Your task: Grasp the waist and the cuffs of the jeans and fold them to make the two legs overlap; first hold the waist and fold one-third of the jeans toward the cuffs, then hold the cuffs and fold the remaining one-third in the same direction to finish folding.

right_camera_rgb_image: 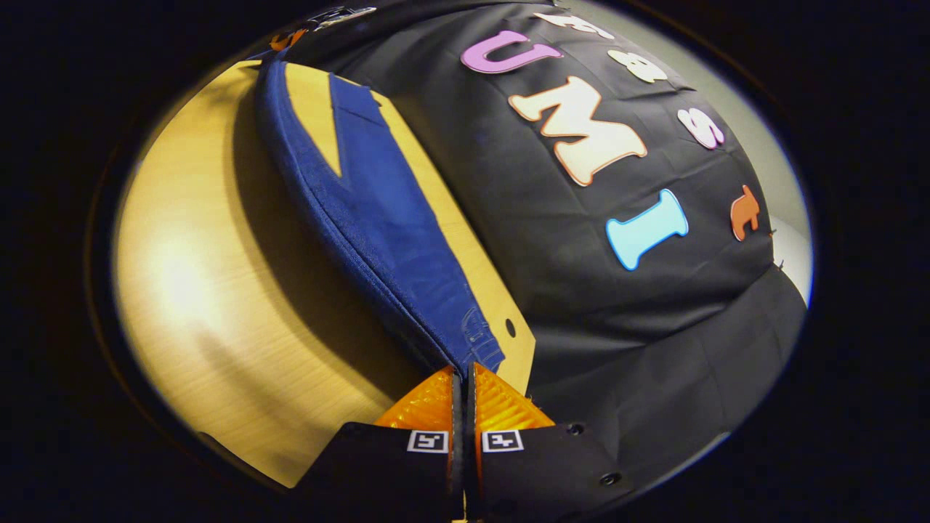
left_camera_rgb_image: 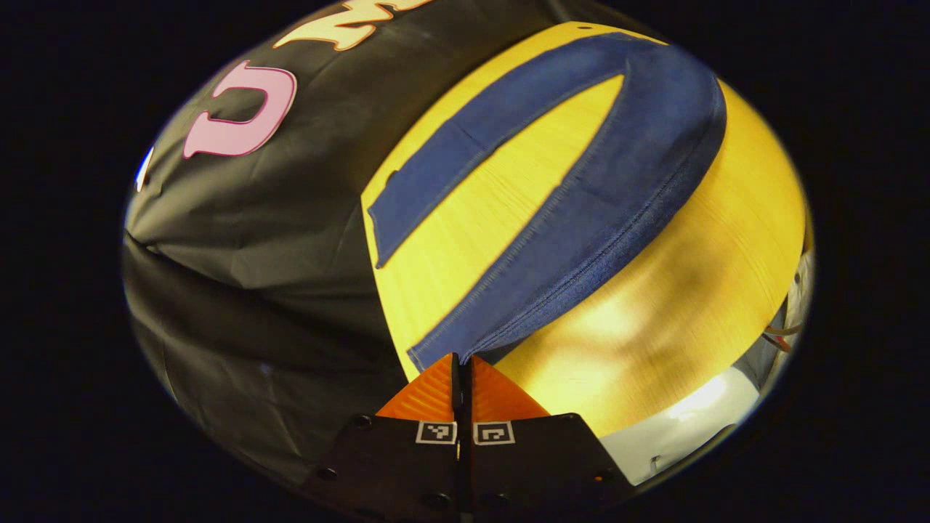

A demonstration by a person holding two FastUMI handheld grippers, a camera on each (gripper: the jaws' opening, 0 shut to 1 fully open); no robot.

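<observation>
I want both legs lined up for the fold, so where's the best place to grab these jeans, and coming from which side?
Grip the jeans at both ends of the near leg's outer seam: the left gripper at one end, the right gripper at the other. Come in low from the table's near edge; the far leg splays away there.

Light wood table (left_camera_rgb_image: 697, 290), blue jeans (left_camera_rgb_image: 617, 196) on it, legs spread in V.

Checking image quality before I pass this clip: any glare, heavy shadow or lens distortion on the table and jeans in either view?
Left gripper view: strong fisheye bend, the table bulging; a bright glare patch near the left gripper; the jeans stay sharp. Right gripper view: the same curving, a broad glare on the table, a dark shadow beside the jeans, stitching crisp near the right gripper.
</observation>
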